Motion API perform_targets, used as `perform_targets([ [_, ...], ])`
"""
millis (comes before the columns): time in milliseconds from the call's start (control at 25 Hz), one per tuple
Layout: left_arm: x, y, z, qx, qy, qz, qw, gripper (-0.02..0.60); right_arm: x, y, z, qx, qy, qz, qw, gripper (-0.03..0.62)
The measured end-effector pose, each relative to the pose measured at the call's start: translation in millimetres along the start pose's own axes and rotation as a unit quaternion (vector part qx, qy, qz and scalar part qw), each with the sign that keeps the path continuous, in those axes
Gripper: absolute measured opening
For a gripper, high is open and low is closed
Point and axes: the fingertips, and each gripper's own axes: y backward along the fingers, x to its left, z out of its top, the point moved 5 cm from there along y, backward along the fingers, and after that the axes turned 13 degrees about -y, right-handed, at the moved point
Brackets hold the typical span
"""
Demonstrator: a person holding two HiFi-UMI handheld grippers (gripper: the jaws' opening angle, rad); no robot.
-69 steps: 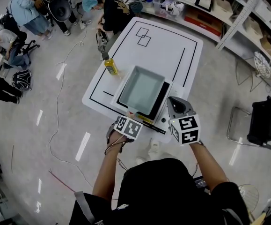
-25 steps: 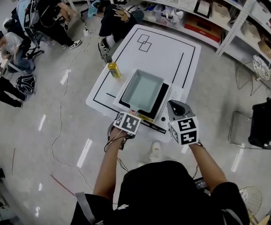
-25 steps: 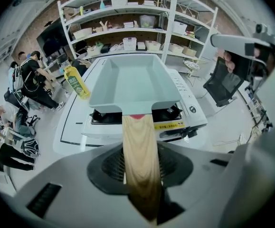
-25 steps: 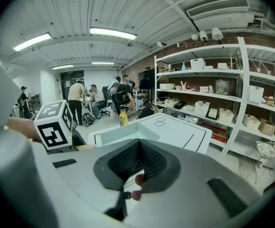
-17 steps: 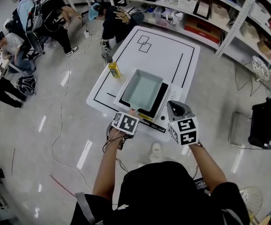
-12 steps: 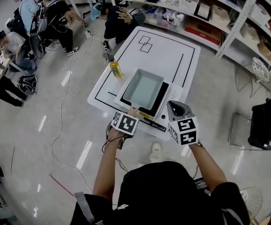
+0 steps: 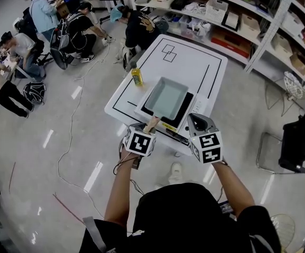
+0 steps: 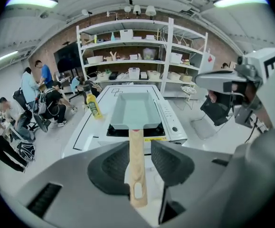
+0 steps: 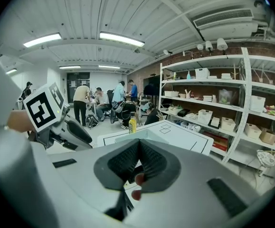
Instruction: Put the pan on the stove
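Left gripper view: left gripper [image 8: 143,150] now released, backed along handle [image 8: 136,167]; pan [image 8: 133,109] on stove [image 8: 171,127], bench [image 8: 128,90] near edge; right gripper [image 9: 138,163] clenched, empty; task prob. complete.

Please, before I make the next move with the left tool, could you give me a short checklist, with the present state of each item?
1. Pan sits on the stove: ok.
2. Left tool has its jaws apart, with the wooden handle between them: ok.
3. The handle is free of both jaws: cannot tell; it lies very close to the left jaw.
4. Right tool is shut and holds nothing: ok.
5. Yellow bottle stands apart from the pan, on the table beside the stove: ok.
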Motion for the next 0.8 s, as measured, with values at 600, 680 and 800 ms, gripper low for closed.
perform_targets([
  [600, -13.7, 107.8, -18.1, -0.136, 0.029, 0.067, 0.988, 0.023, 66.8, 49.7, 4.4, -0.031, 0.023, 0.01, 0.999, 0.003],
  [680, -17.8, 122.6, -24.4, -0.162, 0.038, 0.071, 0.9835, 0.015, 75.1, 57.9, 3.8, -0.035, 0.029, 0.013, 0.999, 0.003],
  [800, -24.3, 143.3, -34.4, -0.195, 0.045, 0.079, 0.9765, 0.012, 87.1, 69.8, 3.3, -0.044, 0.034, 0.015, 0.998, 0.003],
])
